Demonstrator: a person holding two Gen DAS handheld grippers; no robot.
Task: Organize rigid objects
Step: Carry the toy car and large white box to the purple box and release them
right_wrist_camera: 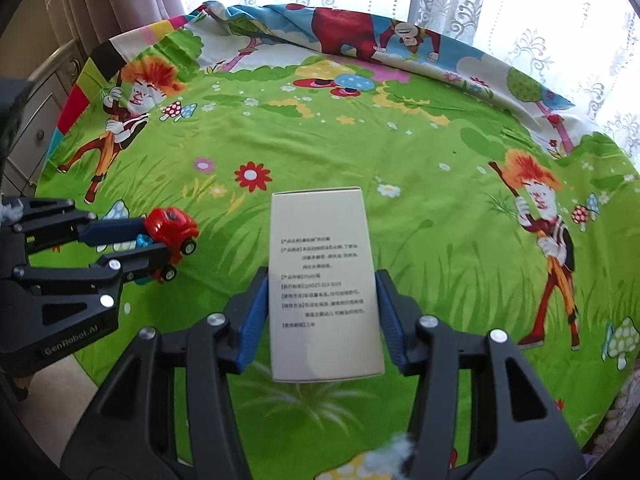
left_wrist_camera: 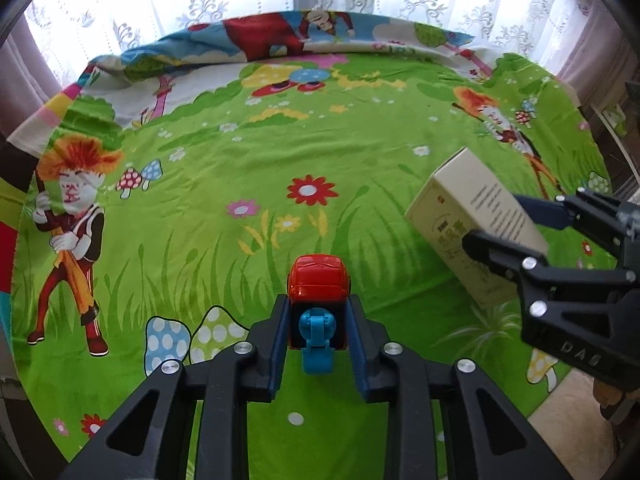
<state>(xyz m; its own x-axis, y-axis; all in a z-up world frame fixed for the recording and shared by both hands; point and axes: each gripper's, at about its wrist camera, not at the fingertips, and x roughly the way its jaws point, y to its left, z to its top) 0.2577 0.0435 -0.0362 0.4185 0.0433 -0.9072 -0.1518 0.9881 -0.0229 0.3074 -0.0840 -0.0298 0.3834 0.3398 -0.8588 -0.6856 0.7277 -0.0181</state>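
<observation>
Left gripper [left_wrist_camera: 319, 320] pinches the red toy truck [left_wrist_camera: 319, 276] by its sides, wheels on the green cartoon sheet [left_wrist_camera: 240, 184]. Right gripper [right_wrist_camera: 322, 316] clamps the cream box [right_wrist_camera: 324, 280] by its long sides, just right of the truck.

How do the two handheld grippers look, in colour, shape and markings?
Both the left gripper and the right gripper are black plastic frames with triangular cutouts, silver round screws and blue ribbed finger pads. The left one carries white "GenRobot.AI" lettering on its side. No cables or sleeves show.
</observation>
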